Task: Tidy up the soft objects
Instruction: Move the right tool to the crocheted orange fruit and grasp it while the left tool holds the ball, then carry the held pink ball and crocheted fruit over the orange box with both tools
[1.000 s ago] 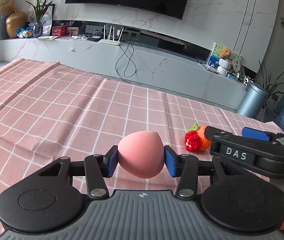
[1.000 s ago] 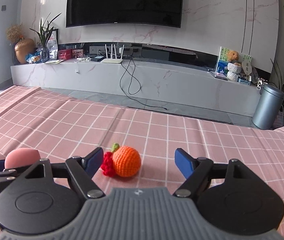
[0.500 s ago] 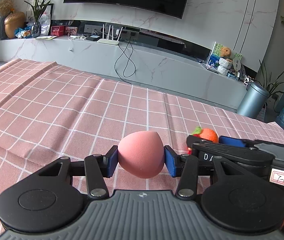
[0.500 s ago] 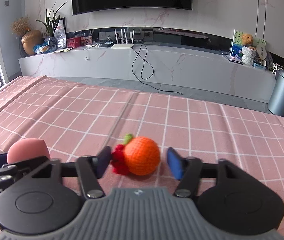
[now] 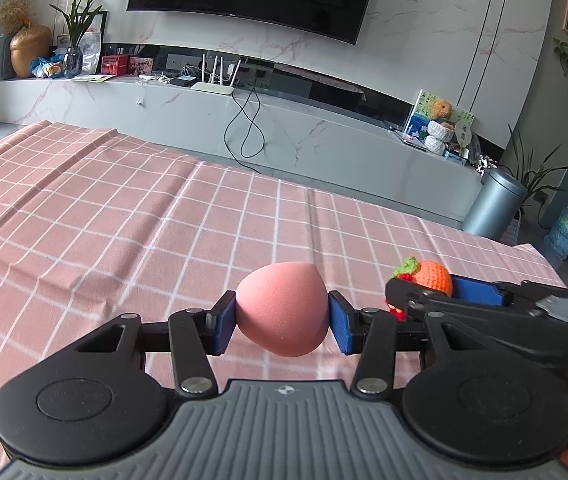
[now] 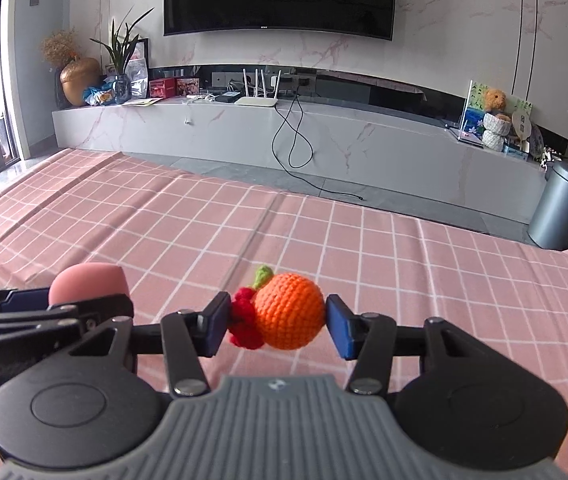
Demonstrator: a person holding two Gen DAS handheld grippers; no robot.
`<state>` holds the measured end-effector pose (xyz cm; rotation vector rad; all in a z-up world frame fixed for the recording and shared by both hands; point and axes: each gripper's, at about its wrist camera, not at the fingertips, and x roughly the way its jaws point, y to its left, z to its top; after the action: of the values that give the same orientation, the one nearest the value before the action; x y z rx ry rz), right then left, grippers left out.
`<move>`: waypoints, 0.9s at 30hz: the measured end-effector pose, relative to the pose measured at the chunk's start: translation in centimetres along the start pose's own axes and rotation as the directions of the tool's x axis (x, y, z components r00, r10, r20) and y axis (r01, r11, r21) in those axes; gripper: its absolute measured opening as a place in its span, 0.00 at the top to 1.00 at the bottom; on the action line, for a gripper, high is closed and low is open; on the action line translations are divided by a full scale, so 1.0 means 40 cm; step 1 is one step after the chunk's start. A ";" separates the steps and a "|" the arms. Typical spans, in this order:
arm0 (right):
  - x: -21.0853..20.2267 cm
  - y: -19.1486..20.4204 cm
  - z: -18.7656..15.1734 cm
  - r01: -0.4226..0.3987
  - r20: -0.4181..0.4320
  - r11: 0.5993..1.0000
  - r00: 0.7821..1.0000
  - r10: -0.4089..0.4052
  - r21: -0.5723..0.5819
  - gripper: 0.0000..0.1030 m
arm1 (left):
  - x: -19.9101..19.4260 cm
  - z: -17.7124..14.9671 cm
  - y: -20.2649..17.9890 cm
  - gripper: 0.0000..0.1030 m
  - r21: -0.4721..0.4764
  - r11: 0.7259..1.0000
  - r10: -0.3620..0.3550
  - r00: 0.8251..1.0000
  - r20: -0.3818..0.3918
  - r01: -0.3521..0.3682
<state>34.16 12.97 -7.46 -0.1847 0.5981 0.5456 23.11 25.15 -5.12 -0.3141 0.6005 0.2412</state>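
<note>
A pink egg-shaped sponge (image 5: 283, 309) sits between the blue pads of my left gripper (image 5: 282, 322), which is shut on it above the pink checked tablecloth (image 5: 132, 216). My right gripper (image 6: 278, 325) is shut on an orange crocheted fruit (image 6: 289, 311) with a red knitted bit (image 6: 244, 326) and a green leaf. In the left wrist view the right gripper (image 5: 424, 292) is at the right with the orange fruit (image 5: 434, 274) in it. In the right wrist view the pink sponge (image 6: 88, 283) shows at the left in the left gripper.
The pink checked tablecloth (image 6: 364, 240) covers the whole work surface, with creases at the left. Beyond its far edge run a grey floor, a marble TV bench (image 6: 324, 140) with a router and cables, and a grey bin (image 6: 562, 204) at the right.
The right gripper closed onto the orange crocheted fruit and lifted it off the cloth. The left gripper kept its hold on the pink sponge and rose a little.
</note>
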 end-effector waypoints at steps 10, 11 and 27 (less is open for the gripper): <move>-0.286 -0.036 -0.072 0.019 0.048 0.999 0.999 -0.017 -0.038 0.50 | -0.147 -0.066 -0.063 0.47 -0.017 0.997 -0.071 0.997 -0.022 0.070; -0.314 -0.042 -0.078 0.022 0.055 0.999 0.998 -0.019 -0.043 0.50 | -0.163 -0.076 -0.073 0.47 -0.008 0.997 -0.078 0.997 -0.023 0.078; -0.670 -0.228 -0.182 0.124 0.133 0.992 0.984 -0.121 -0.011 0.50 | -0.354 -0.147 -0.272 0.47 0.102 0.958 -0.267 0.963 -0.016 0.268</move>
<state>17.00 -8.65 2.22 -0.2004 0.4499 0.4406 12.16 11.13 0.95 -0.2924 0.5639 -0.0510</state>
